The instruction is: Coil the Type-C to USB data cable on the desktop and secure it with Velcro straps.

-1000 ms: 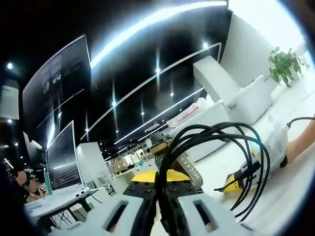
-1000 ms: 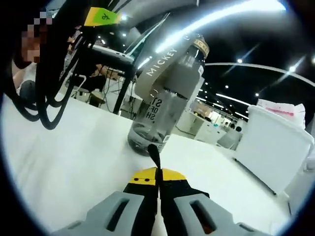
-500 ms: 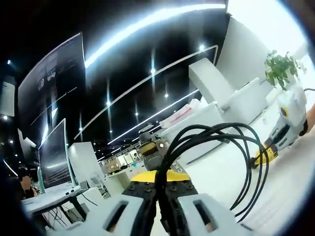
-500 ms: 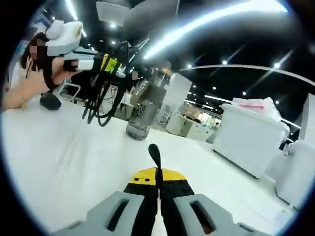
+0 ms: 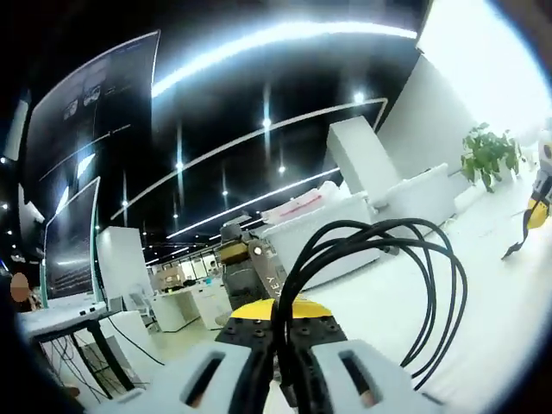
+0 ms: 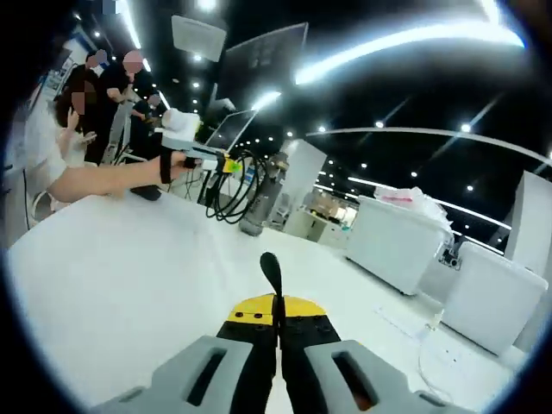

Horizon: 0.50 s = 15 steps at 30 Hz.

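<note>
My left gripper [image 5: 278, 335] is shut on the black data cable [image 5: 405, 285], whose several loops hang out to the right above the white desktop [image 5: 483, 336]. At the far right edge is the right gripper [image 5: 538, 207], with a black strip dangling under it. In the right gripper view, my right gripper [image 6: 278, 321] is shut on a black Velcro strap [image 6: 272, 272] that stands up from its jaws. Far off on the left, a hand holds the left gripper [image 6: 197, 148] with the cable coil [image 6: 228, 195] hanging below it.
A grey water bottle [image 6: 258, 203] stands on the white table [image 6: 129, 267] behind the coil, also seen as the bottle [image 5: 244, 269] behind the left jaws. White cabinets [image 6: 398, 243] line the far side. People [image 6: 95, 95] stand at left; a plant [image 5: 485, 155] is at right.
The right gripper has drawn well back from the left gripper with the strap. Coil and bottle now look small and distant in its view. The left gripper still holds the coil.
</note>
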### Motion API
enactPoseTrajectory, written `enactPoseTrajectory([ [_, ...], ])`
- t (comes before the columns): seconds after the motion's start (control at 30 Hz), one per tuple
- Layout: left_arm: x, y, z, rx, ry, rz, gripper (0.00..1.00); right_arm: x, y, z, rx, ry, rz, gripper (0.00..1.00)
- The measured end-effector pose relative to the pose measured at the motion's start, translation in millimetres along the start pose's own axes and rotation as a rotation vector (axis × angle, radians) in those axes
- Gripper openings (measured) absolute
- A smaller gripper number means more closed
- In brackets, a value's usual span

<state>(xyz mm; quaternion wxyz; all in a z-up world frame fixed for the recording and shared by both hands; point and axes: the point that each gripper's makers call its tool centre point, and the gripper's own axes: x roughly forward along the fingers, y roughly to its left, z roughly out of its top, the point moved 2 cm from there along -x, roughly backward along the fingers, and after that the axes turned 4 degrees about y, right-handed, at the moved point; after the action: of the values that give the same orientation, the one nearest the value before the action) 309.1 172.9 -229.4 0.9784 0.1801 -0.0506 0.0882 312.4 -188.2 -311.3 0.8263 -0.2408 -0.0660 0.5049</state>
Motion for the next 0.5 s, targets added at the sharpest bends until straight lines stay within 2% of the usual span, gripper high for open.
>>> enactPoseTrajectory([
  [0.07,0,-5.1,0.7,0.016,0.002,-0.008,0.04,-15,10,-3.3,-0.016,-0.001,0.043,0.0],
  [0.13,0,-7.2,2.0,0.019,0.0,-0.015,0.04,-21,15,-6.5,-0.006,-0.006,0.066,0.0],
  [0.27,-2,-9.9,4.7,0.006,-0.01,-0.027,0.04,-20,26,-11.5,0.037,-0.032,0.141,0.0],
  [0.33,-2,-10.5,5.7,-0.002,-0.013,-0.031,0.04,-17,32,-13.0,0.008,-0.024,0.183,0.0],
  [0.4,-3,-11.3,6.9,-0.004,-0.017,-0.031,0.04,-16,35,-16.0,-0.035,-0.001,0.19,0.0],
  [0.5,-2,-13.8,8.0,0.005,-0.02,-0.035,0.04,-19,35,-15.8,-0.013,-0.009,0.192,0.0],
])
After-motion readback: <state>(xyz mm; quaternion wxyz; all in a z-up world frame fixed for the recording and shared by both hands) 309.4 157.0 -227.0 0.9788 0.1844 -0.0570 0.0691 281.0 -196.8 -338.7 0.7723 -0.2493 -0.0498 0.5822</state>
